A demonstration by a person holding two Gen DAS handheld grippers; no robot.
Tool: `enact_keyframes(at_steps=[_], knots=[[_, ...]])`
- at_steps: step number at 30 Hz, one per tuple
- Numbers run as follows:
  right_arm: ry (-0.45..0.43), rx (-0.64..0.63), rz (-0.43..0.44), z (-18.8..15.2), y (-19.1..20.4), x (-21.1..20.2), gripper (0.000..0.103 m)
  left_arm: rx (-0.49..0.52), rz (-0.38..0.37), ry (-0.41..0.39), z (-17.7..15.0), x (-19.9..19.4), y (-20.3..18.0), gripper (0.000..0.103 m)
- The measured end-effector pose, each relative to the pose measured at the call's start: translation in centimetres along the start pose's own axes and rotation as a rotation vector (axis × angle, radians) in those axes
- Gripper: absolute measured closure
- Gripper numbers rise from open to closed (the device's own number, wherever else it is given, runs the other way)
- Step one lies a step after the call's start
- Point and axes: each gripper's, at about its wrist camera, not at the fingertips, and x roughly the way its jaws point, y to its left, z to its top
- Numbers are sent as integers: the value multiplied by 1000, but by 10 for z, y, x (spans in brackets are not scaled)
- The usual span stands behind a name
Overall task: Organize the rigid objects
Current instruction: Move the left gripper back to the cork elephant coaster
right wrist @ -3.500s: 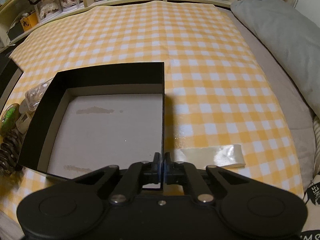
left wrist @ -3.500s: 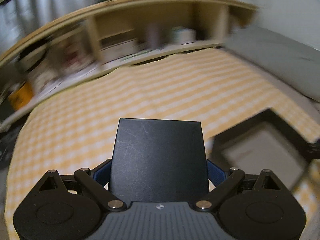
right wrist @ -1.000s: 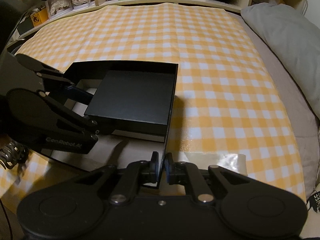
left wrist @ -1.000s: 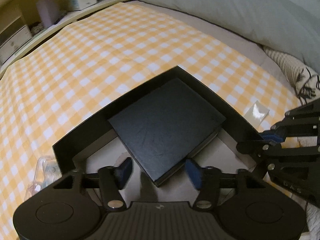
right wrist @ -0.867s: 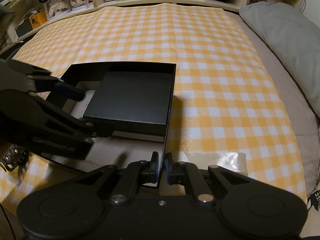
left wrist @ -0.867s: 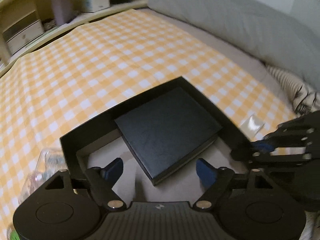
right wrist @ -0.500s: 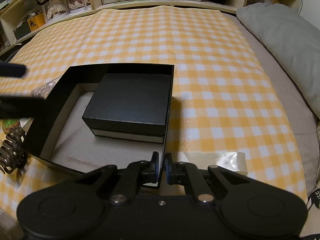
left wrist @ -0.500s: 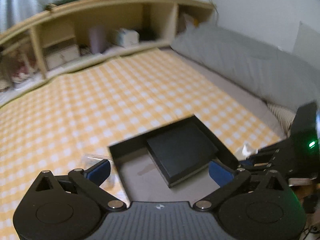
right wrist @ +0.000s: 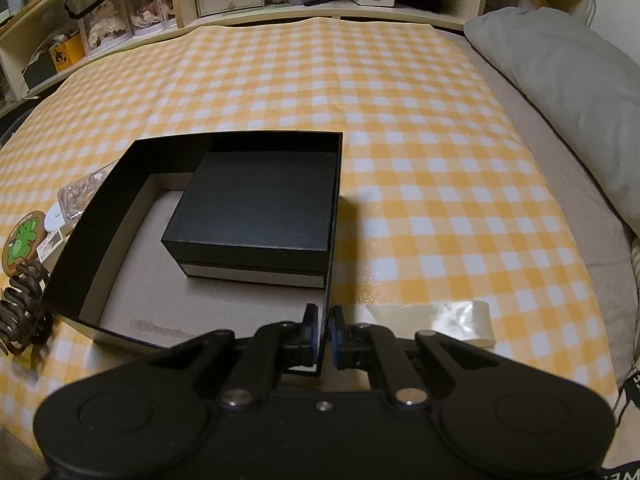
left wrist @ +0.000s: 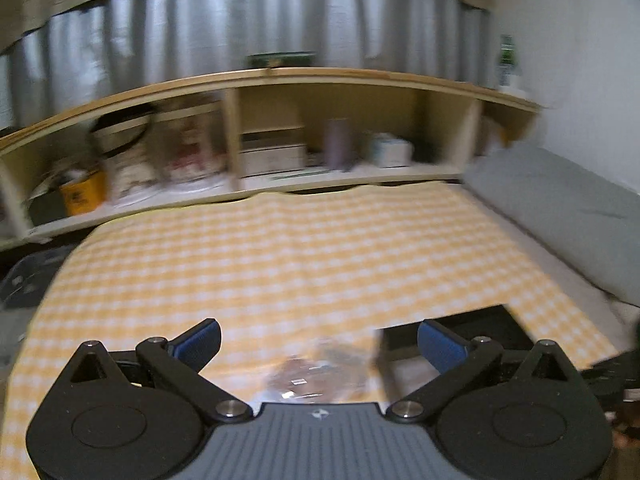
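Observation:
A small black box (right wrist: 256, 200) with a pale lower band lies inside a large open black tray box (right wrist: 104, 216), against its right wall. My right gripper (right wrist: 324, 326) is shut on the near end of that right wall. My left gripper (left wrist: 320, 340) is open and empty, raised above the checked cloth, with a clear plastic packet (left wrist: 320, 368) below it. In the left wrist view, only a corner of the tray box (left wrist: 460, 320) shows at the lower right.
A yellow checked cloth (right wrist: 400, 100) covers the bed. A clear packet (right wrist: 80, 192), a green round badge (right wrist: 22, 240) and a dark hair claw (right wrist: 20, 308) lie left of the tray. Tape (right wrist: 440, 316) lies on the right, a grey pillow (right wrist: 568, 92) beyond. Shelves (left wrist: 280, 140) stand behind.
The left gripper let go of the small black box inside the tray, opened wide, then rose and swung away to the left. The right gripper kept its hold on the tray wall.

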Motion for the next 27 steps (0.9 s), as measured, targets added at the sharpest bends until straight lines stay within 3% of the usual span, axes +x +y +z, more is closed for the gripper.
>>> enact_keyframes(at_steps=[4,11,19,27], knots=[[6,11,6,0,-1,-1,97,-56,87,26,-15,12,36,0],[10,9,-2,0,1,0,97,-124,177,205,-47,57,96,0],[10,9,-3,1,1,0,97,-120,177,369,-81,97,112,0],[10,9,-3,0,1,0,97,-30,96,497,-103,112,89,0]])
